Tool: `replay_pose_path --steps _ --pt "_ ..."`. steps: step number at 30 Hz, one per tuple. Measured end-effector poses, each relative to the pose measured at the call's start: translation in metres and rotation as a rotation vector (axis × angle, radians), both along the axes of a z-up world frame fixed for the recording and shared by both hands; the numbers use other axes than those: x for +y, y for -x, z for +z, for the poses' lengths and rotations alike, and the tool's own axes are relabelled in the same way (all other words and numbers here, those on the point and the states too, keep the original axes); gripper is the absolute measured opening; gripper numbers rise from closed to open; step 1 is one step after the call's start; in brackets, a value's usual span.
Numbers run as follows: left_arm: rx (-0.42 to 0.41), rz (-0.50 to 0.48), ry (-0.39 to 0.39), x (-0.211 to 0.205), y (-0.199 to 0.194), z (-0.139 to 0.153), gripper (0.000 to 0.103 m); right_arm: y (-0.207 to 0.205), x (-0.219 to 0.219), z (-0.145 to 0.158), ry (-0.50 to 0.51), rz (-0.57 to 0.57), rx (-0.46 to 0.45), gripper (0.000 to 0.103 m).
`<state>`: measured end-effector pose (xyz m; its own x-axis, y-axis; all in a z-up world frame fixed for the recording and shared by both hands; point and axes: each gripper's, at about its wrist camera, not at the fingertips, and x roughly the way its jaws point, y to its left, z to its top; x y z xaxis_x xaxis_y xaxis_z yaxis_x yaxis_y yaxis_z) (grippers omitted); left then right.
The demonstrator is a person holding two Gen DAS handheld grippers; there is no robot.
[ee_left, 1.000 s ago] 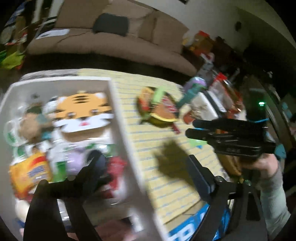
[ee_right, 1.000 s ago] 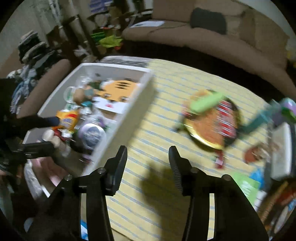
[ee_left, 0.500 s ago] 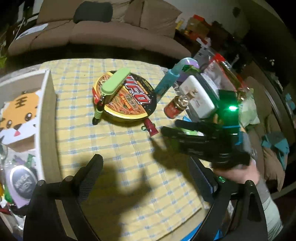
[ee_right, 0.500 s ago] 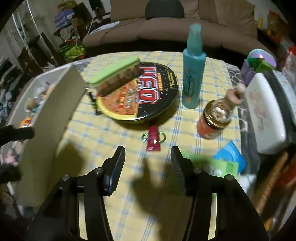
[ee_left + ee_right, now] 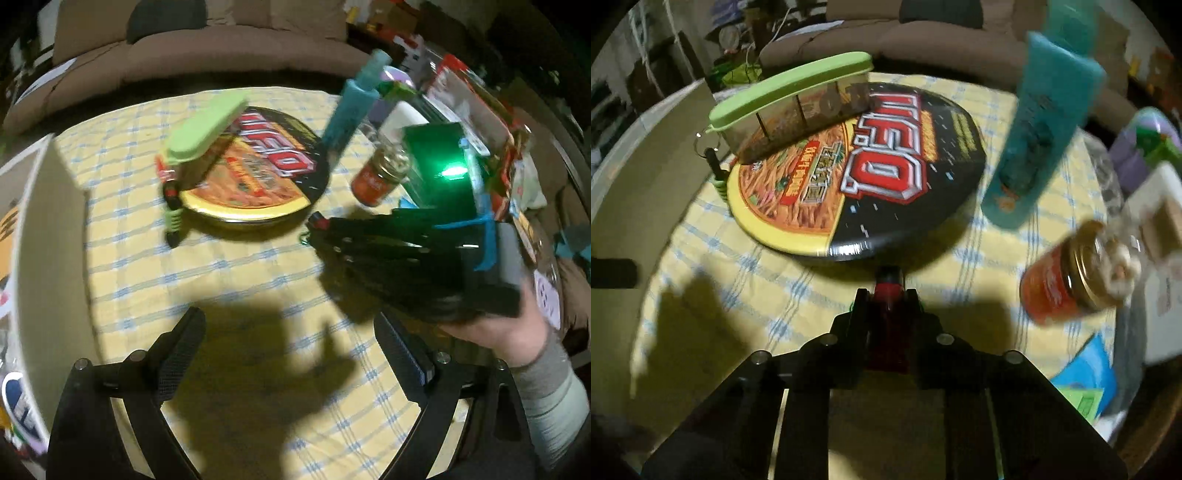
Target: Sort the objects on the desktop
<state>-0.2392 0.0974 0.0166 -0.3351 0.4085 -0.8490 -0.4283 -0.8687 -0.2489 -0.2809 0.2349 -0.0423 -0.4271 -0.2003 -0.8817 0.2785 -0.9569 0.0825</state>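
On the near edge of the counter (image 5: pixel 236 280), spread with a yellow cloth checked in blue, the left hand-held gripper (image 5: pixel 288 350) hangs with its jaws wide apart and nothing between them, only its own shadow on the cloth below; just past it, to the right, the right hand-held gripper (image 5: pixel 884 295) points steeply down at the cloth, its jaws having just been closing, and they now pinch a small red clip (image 5: pixel 888 286) with a green ring, which lies on the cloth right at the front rim of the noodle bowl; the person's hand (image 5: pixel 506 328), in a grey sleeve, grips that tool's body, where a green light glows; to the left stands the pale wall of a white bin (image 5: pixel 48 258), its contents mostly cut off by the frame; beyond the clip sits the round instant-noodle bowl (image 5: pixel 871 173), lid printed in black, red and yellow, with a green-lidded case (image 5: pixel 790 92) lying tilted across its far left edge and a green coiled key strap (image 5: pixel 173 218) beside it; to the right of the bowl a red-labelled jar (image 5: pixel 1067 284) with a gold cap stands near a tall teal spray bottle (image 5: pixel 1041 147); farther right lie a white box and mixed packets, blurred; behind everything runs a brown sofa (image 5: pixel 207 48).
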Motion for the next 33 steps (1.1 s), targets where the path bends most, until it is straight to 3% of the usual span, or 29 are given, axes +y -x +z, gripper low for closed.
replay_pose_path --steps 6,9,12,15,19,23,25,26,33 --pt "0.085 -0.138 0.124 0.043 0.009 -0.017 0.094 -0.055 0.045 0.034 0.135 -0.067 0.012 0.017" --pt "0.173 -0.191 0.194 0.067 0.014 -0.021 0.094 -0.073 0.064 0.048 0.186 -0.085 0.024 0.017" --pt "0.237 -0.272 0.198 0.087 0.015 -0.022 0.095 -0.079 0.077 0.064 0.212 -0.089 0.036 0.017" --pt "0.282 -0.341 0.255 0.106 0.016 -0.025 0.095 -0.081 0.091 0.075 0.278 -0.09 0.049 0.017" --pt "0.244 -0.37 0.261 0.12 0.025 -0.035 0.095 -0.084 0.094 0.08 0.301 -0.082 0.064 0.017" --pt "0.184 -0.376 0.216 0.119 0.032 -0.045 0.092 -0.085 0.104 0.077 0.349 -0.087 0.056 0.017" --pt "0.147 -0.365 0.202 0.114 0.039 -0.052 0.075 -0.085 0.107 0.075 0.356 -0.086 0.056 0.017" --pt "0.152 -0.352 0.208 0.111 0.041 -0.053 0.073 -0.086 0.107 0.075 0.357 -0.082 0.057 0.017" --pt "0.166 -0.32 0.178 0.106 0.052 -0.054 0.075 -0.087 0.11 0.072 0.374 -0.082 0.048 0.017"
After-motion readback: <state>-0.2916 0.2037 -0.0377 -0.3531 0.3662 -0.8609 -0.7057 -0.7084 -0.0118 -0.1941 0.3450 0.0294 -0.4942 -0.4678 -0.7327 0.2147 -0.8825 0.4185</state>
